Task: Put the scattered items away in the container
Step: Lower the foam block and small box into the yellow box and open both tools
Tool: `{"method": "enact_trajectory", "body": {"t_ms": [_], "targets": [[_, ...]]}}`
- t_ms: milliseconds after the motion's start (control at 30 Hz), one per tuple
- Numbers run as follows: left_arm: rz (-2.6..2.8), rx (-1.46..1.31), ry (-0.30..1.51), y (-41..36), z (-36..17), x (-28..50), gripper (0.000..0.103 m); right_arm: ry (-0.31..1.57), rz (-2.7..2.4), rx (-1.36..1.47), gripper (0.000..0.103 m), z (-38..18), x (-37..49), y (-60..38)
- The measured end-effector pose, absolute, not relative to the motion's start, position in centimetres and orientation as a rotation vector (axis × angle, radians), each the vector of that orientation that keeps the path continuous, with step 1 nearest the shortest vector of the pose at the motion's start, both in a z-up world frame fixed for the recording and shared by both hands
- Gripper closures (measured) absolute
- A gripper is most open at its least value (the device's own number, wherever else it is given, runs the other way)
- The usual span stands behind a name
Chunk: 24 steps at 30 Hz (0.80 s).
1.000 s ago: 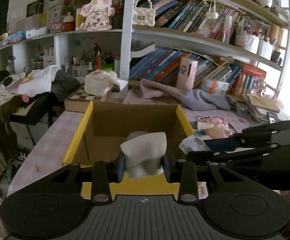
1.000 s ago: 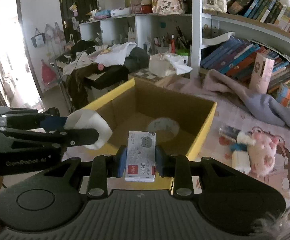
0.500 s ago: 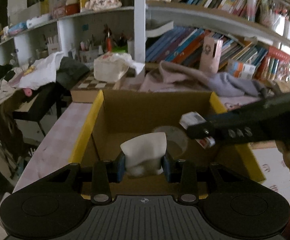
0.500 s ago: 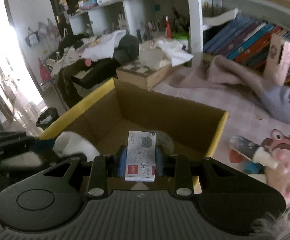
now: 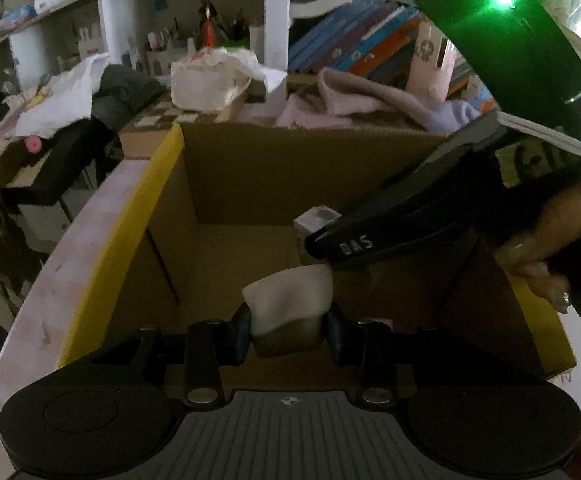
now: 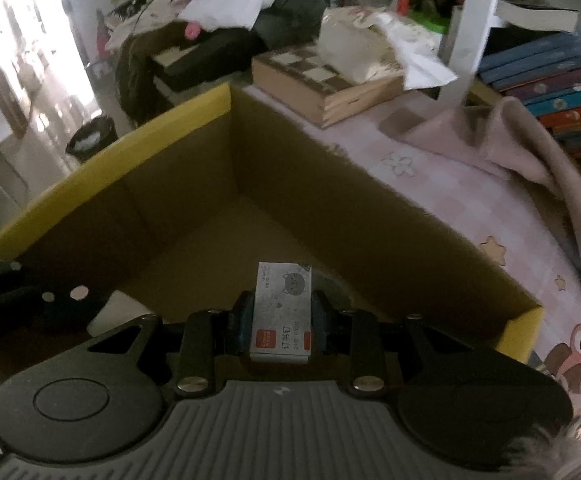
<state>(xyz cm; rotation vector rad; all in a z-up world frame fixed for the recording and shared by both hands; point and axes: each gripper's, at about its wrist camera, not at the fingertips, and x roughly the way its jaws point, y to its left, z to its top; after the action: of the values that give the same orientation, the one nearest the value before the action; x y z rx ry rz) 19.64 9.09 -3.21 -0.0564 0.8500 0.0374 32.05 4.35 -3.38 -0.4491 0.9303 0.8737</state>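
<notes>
Both claws hang inside the yellow-rimmed cardboard box (image 6: 102,152) on the worktop (image 6: 470,184): the left claw (image 5: 288,326) is pinching a pale, soft white item (image 5: 290,300), and the right claw (image 6: 280,322) is pinching a small staple box (image 6: 282,312) upright over the box floor. To do the drop well, I would lower each piece close to the bottom, spread the fingers only enough to let go, and release one side at a time, since the two claws sit near each other and could knock together on the way out.
</notes>
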Motion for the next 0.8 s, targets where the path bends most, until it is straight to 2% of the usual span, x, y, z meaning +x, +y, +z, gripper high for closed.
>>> {"method": "enact_trajectory", "body": {"t_ms": [300,400,433,500,567,633,667,800], "targets": [[0.020,-0.059,0.884,9.0,-3.8,19.9,0.067,0.949,0.887,-0.464,0.074,-3.6,32.1,4.7],[0.021,-0.061,0.885,9.0,-3.8,19.9,0.064,0.943,0.883,-0.461,0.074,-3.5,32.1,4.7],[0.020,-0.064,0.882,9.0,-3.7,19.8,0.062,0.937,0.881,-0.456,0.074,-3.4,32.1,4.7],[0.021,-0.066,0.875,9.0,-3.7,19.7,0.058,0.921,0.880,-0.441,0.066,-3.2,32.1,4.5],[0.022,-0.067,0.856,9.0,-3.5,19.5,0.043,0.909,0.877,-0.424,0.063,-2.9,32.0,4.2],[0.019,-0.070,0.831,8.9,-3.0,19.1,0.037,0.902,0.876,-0.402,0.058,-2.7,31.8,3.9],[0.017,-0.067,0.823,8.9,-2.8,19.0,0.036,0.895,0.872,-0.392,0.053,-2.6,31.6,3.7],[0.019,-0.042,0.795,8.6,-2.0,18.5,0.032,0.855,0.849,-0.330,0.048,-1.5,30.7,2.7]]}}
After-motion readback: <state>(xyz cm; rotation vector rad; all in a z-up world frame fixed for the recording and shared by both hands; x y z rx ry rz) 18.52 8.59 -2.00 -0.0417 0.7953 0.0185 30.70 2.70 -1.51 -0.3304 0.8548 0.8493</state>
